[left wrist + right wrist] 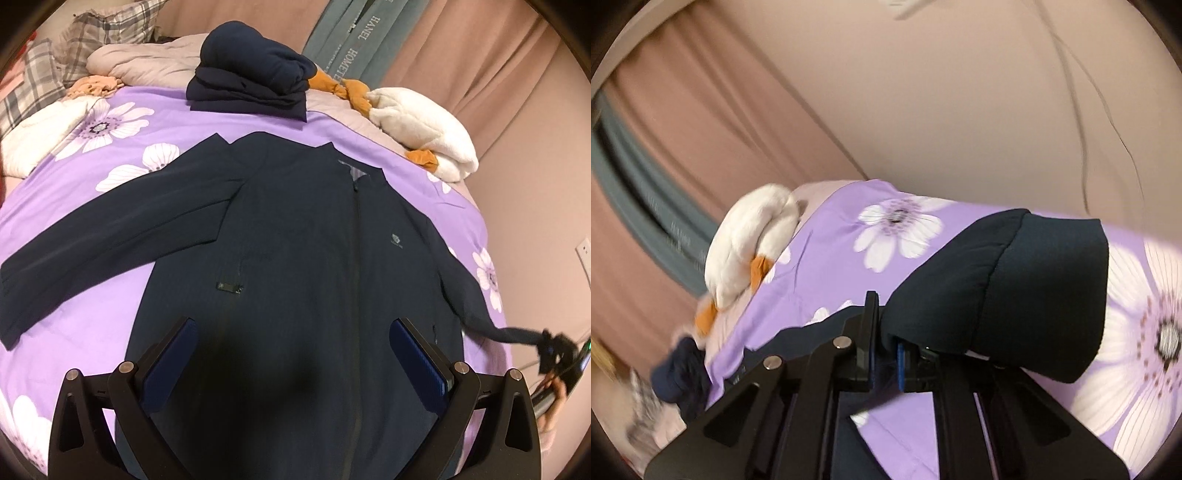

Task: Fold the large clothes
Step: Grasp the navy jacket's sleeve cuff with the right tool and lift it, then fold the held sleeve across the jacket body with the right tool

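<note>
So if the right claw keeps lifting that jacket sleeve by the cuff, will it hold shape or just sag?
Probably sag: the sleeve already droops between the jacket body and the right claw, which is shut on the cuff. It looks thin and light, lying flat on the bedspread. The smooth fabric may slide, so the body could drag along.

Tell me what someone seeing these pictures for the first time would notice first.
A large navy zip-up jacket lies spread face up across the purple floral bedspread, filling the middle of the left wrist view. The right gripper is shut on the jacket's ribbed sleeve cuff at the bed's right edge, while the left gripper hangs open above the hem. Behind the collar sits a stack of folded navy clothes.
</note>
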Available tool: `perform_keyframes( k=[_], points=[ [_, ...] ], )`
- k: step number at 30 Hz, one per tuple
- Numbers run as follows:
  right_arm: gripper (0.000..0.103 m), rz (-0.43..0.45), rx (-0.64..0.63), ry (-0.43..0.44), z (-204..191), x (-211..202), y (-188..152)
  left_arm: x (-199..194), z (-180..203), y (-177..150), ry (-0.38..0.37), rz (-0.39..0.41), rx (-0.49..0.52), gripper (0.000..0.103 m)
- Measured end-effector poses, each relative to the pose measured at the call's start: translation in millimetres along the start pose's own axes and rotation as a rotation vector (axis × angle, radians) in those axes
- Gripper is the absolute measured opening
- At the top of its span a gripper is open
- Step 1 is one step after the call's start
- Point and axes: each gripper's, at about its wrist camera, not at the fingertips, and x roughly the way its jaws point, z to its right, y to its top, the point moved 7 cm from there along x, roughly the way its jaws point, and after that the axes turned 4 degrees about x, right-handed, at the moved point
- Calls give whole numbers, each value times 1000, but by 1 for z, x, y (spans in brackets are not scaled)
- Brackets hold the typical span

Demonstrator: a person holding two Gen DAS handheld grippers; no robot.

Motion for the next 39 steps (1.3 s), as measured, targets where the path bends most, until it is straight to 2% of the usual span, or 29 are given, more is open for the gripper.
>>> perform_keyframes(
  k=[4,7,11,14,16,17,22,24,25,26,28,30,32,34,36,38,39],
  points=[
    [9,-30,-196,19,-75,8,-2,2,-7,6,-5,9,-18,103],
    [8,-48,-343,46,-128,24,-22,2,-17,9,-3,15,-38,103],
    [8,-96,-611,111,-213,39,-75,3,-31,11,5,16,-71,103],
    [8,-142,-874,140,-267,48,-144,4,-43,11,15,14,-94,103],
    [8,-168,-1001,153,-289,60,-184,6,-50,11,28,12,-108,103],
    [8,-190,-1094,166,-298,64,-220,7,-53,11,31,11,-113,103],
    [8,-276,-1403,186,-317,86,-347,16,-66,10,48,-2,-140,103],
    [25,-341,-1508,174,-305,96,-388,20,-69,10,51,-4,-142,103],
    [45,-376,-1563,147,-294,101,-407,24,-69,10,48,-11,-145,103],
    [60,-394,-1588,138,-288,103,-419,28,-70,10,38,-18,-147,103],
    [61,-413,-1625,159,-284,101,-432,34,-70,9,9,-37,-156,103],
    [66,-402,-1632,195,-282,92,-429,43,-68,9,-40,-67,-168,103],
    [73,-429,-1568,255,-277,79,-406,51,-63,9,-109,-92,-188,103],
    [80,-504,-1426,337,-271,69,-375,59,-55,12,-194,-108,-213,103],
    [81,-546,-1295,369,-263,70,-354,69,-47,17,-265,-122,-248,103],
    [81,-574,-1123,340,-242,81,-312,77,-38,24,-321,-127,-272,103],
    [81,-578,-1070,327,-232,84,-301,80,-34,28,-349,-129,-284,103]
  ],
)
